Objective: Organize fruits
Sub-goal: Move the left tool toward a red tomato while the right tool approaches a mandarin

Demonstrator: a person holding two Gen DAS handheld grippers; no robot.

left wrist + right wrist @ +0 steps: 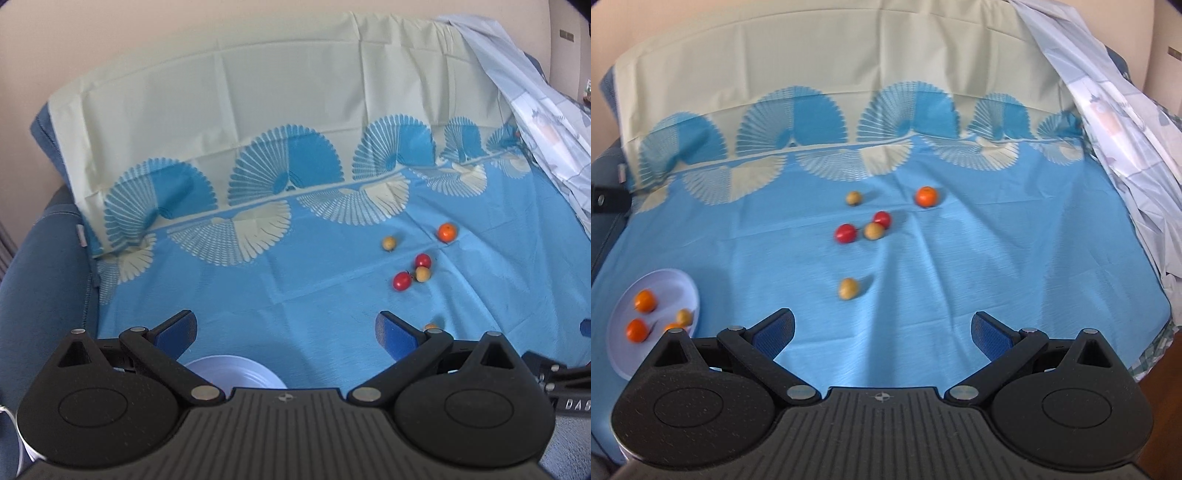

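Observation:
Loose fruits lie on a blue cloth (pixel 960 277): an orange (pixel 926 196), two red fruits (pixel 845 233) (pixel 882 219), and three small tan fruits (pixel 853 198) (pixel 874 231) (pixel 848 288). A white plate (pixel 670 280) at the left holds oranges (pixel 645 300) and a tan fruit (pixel 683 316). My right gripper (pixel 882 328) is open and empty, just short of the nearest tan fruit. My left gripper (pixel 284 330) is open and empty above the plate (pixel 236 371), with the orange (pixel 447 232) and the red fruits (pixel 402 281) off to its right.
The cloth covers a blue sofa (pixel 40 280) and runs up its backrest with a fan pattern (pixel 798 122). A crumpled pale sheet (pixel 1137 122) hangs at the right. The other gripper's body (pixel 554 373) shows at the left wrist view's right edge.

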